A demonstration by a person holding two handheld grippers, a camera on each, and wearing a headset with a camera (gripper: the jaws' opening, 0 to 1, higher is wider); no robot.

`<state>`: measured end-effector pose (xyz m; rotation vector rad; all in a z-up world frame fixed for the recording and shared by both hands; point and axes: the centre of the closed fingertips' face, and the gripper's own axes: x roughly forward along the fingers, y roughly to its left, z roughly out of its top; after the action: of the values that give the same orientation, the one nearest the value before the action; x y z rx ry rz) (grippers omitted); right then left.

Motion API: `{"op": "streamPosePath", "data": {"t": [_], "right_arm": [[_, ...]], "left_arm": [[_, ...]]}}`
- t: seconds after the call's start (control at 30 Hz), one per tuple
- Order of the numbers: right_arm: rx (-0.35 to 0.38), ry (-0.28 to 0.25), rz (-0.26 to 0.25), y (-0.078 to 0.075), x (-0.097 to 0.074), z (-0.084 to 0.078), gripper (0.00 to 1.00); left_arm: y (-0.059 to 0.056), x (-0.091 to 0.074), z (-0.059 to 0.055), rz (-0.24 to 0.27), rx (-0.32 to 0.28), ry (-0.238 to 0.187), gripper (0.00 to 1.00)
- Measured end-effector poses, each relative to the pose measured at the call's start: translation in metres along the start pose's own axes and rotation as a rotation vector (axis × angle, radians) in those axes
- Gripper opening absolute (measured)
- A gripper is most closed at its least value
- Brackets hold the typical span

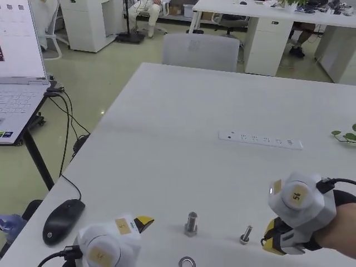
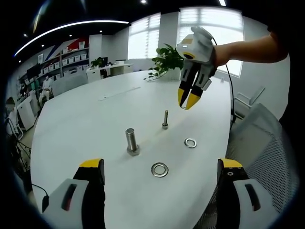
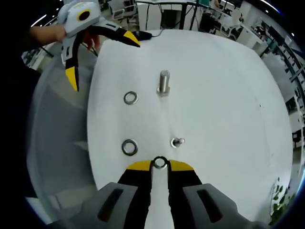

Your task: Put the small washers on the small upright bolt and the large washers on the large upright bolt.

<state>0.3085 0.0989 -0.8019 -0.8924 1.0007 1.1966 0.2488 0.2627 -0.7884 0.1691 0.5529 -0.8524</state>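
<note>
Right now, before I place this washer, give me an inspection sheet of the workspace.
Surface: white table, bare across the middle.
Job's things: large bolt and small bolt upright, no washers seen on them; first washer flat by the large bolt, second washer flat by the small bolt.
Clutter: power strip, mouse.
Grippers: left gripper open, empty; right gripper shut on a third washer, above the table near the small bolt.
Cables: laptop cables hanging off the table's side; lead on the right gripper.
Surroundings: laptop, chair, plant.
</note>
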Motion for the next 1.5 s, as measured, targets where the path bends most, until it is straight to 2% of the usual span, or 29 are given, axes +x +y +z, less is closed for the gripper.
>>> {"op": "streamPosePath", "data": {"t": [0.3,0.83,1.0,1.1,1.2,1.5], "right_arm": [[0.009,0.002,-0.012,-0.010,0.000,-0.001,0.13],[0.012,-0.005,-0.022,-0.033,0.007,0.016,0.13],[0.014,-0.009,-0.018,-0.035,0.010,0.020,0.13],[0.015,-0.006,-0.019,-0.036,0.013,0.021,0.13],[0.018,-0.003,-0.015,-0.037,0.017,0.022,0.13],[0.013,0.009,-0.003,-0.036,0.027,0.023,0.13]], "left_arm": [[-0.003,0.002,-0.004,-0.005,0.013,0.021,0.98],[0.002,0.003,-0.003,-0.008,0.014,0.030,0.97],[0.002,0.004,-0.003,-0.012,0.032,0.042,0.96],[0.003,0.004,-0.001,-0.014,0.031,0.035,0.97],[0.003,0.005,-0.003,-0.019,0.044,0.048,0.97],[0.002,0.005,-0.003,-0.021,0.040,0.046,0.96]]}}
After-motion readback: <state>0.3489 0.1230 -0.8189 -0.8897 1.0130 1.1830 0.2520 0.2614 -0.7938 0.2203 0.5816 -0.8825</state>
